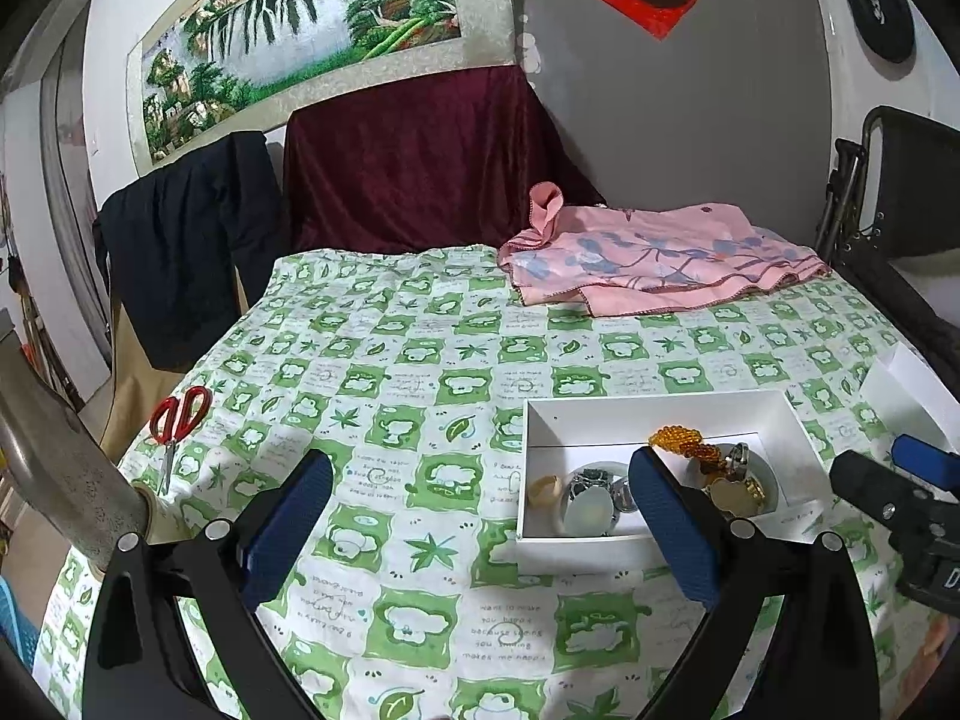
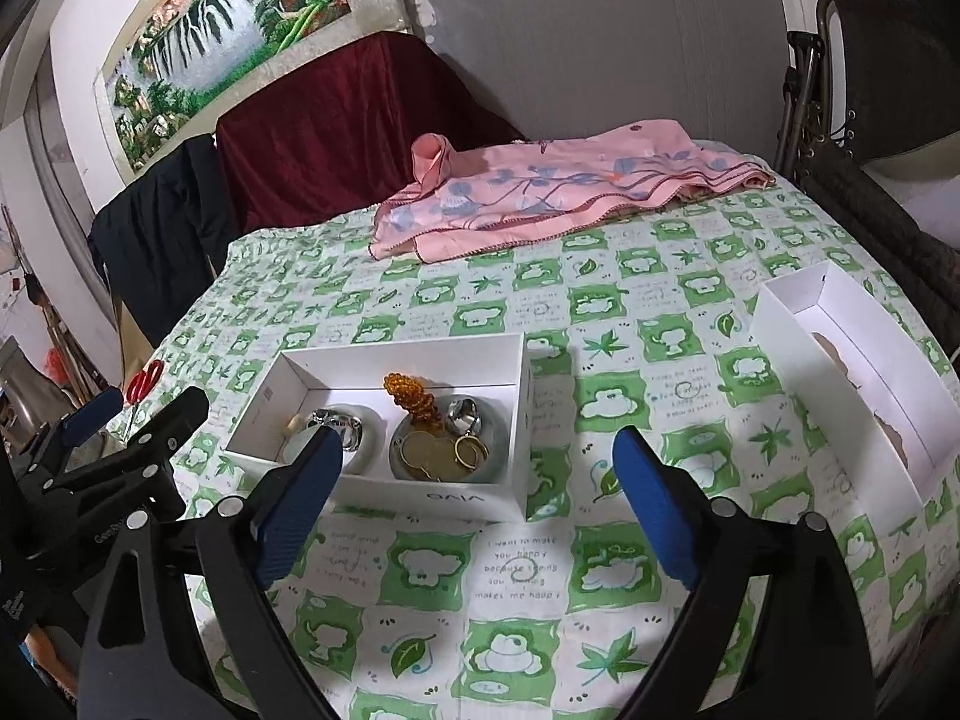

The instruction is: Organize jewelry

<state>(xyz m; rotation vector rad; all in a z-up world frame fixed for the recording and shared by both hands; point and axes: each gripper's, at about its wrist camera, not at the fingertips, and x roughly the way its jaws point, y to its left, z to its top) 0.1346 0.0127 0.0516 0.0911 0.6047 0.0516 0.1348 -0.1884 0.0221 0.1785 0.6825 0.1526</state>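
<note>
Both pairs of jaws stand wide apart with nothing between the pads. The left gripper (image 1: 480,528) hangs tilted down over the cloth (image 1: 384,360), its right finger in front of the near left part of the box (image 1: 660,408). The right gripper (image 2: 474,498) tilts down too, just right of the box's near corner, its left finger overlapping the box front.

The table wears a green and white checked cloth; behind it hang a maroon drape (image 1: 420,168), a dark garment (image 1: 180,240) and a waterfall picture (image 1: 300,30).

The open white box holds the jewelry: an amber bead string (image 2: 411,399), gold rings (image 2: 438,450), a silver piece (image 2: 336,423) and two round dishes. A second white box (image 2: 840,360) lies well apart at the right edge. Red scissors (image 1: 177,420) lie at the left edge, a pink cloth (image 1: 654,258) at the far side
</note>
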